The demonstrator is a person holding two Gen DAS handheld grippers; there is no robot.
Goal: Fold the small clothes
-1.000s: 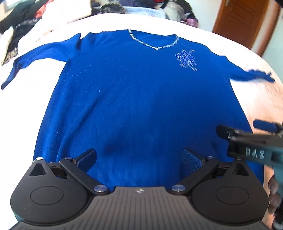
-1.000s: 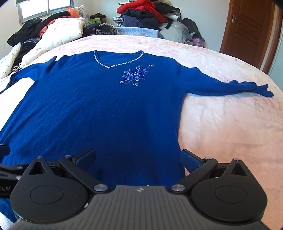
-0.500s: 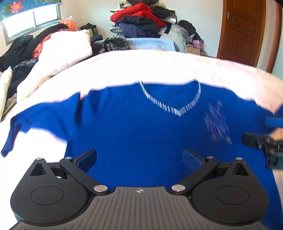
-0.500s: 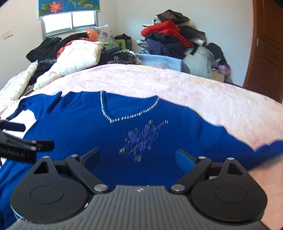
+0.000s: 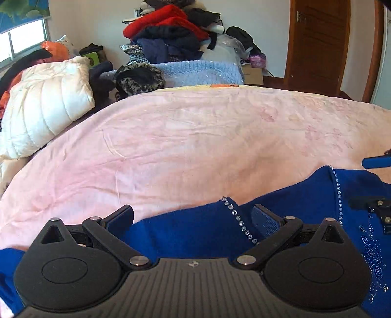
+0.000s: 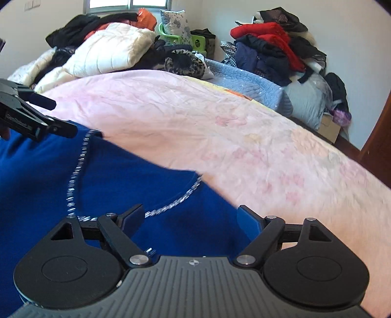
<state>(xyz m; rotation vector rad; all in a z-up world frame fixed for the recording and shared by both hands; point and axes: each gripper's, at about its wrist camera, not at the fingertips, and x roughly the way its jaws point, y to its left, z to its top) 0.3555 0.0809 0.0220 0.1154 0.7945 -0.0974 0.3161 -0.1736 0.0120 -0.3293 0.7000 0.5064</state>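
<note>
Sweater shoulders lie just under both grippers, left gripper released, right gripper closing on nothing yet, neckline between them at lower frame.

Bed covered by pale pink sheet, faintly patterned, creased. White quilted duvet lay bunched at far left edge. Behind it, window let in bright daylight; blue flowered blind hung over top. Heap of clothes, red and dark, stood against white wall. Light blue blanket lay below heap. Brown wooden door stood at right. Cardboard box sat on floor.
</note>
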